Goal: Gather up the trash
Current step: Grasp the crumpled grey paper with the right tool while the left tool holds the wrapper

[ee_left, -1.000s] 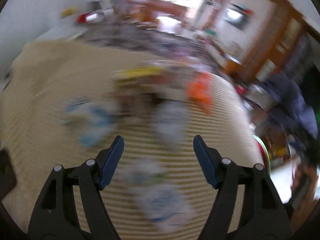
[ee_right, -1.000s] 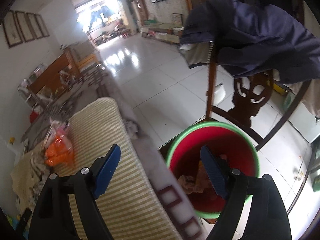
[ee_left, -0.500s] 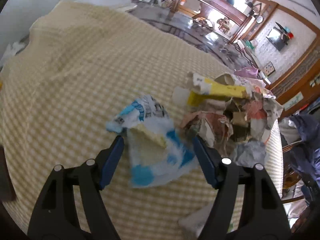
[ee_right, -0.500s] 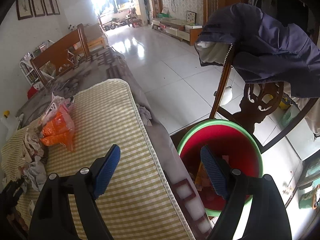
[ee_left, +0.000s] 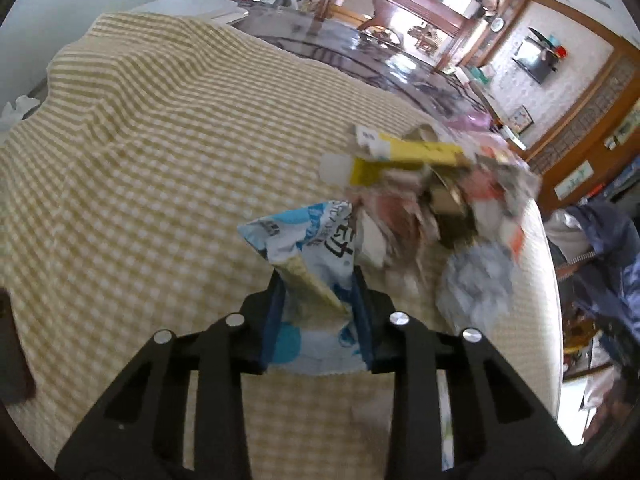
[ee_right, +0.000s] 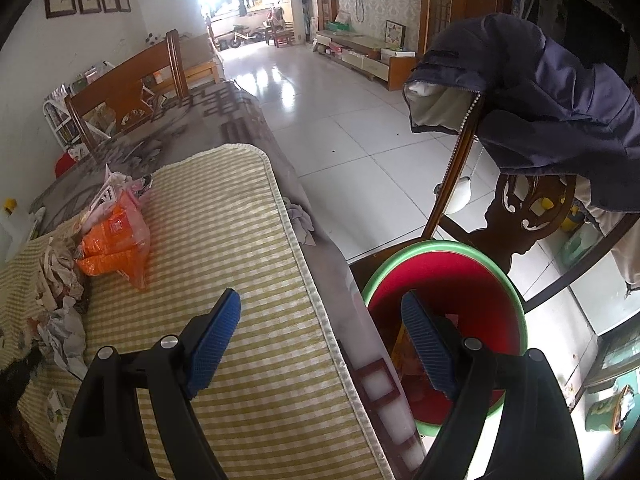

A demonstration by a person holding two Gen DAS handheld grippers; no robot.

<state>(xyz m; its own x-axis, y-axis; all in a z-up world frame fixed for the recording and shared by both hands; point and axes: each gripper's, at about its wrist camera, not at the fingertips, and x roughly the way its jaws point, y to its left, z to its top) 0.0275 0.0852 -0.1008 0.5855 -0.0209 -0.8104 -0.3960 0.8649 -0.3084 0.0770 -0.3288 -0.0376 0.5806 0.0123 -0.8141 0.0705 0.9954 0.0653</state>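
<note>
My left gripper (ee_left: pixel 318 304) is shut on a crumpled blue-and-white wrapper (ee_left: pixel 310 248), held just above the checked tablecloth (ee_left: pixel 160 160). A pile of trash (ee_left: pixel 432 196) with a yellow box (ee_left: pixel 404 156) and crumpled paper lies just beyond it to the right. My right gripper (ee_right: pixel 320 328) is open and empty, over the table's right edge. Below it to the right stands a red bin with a green rim (ee_right: pixel 452 280) with some trash inside. An orange bag (ee_right: pixel 116 240) and crumpled paper (ee_right: pixel 60 320) lie on the table to its left.
A wooden chair (ee_right: pixel 516 208) draped with a dark blue jacket (ee_right: pixel 540 96) stands behind the bin. A tiled floor (ee_right: pixel 340 120) stretches beyond. A glossy dark table (ee_left: pixel 360 56) and wooden chairs lie past the cloth.
My left gripper has closed on the blue-and-white wrapper that lay between its open fingers and lifted it. My right gripper stayed open and shifted slightly over the table edge.
</note>
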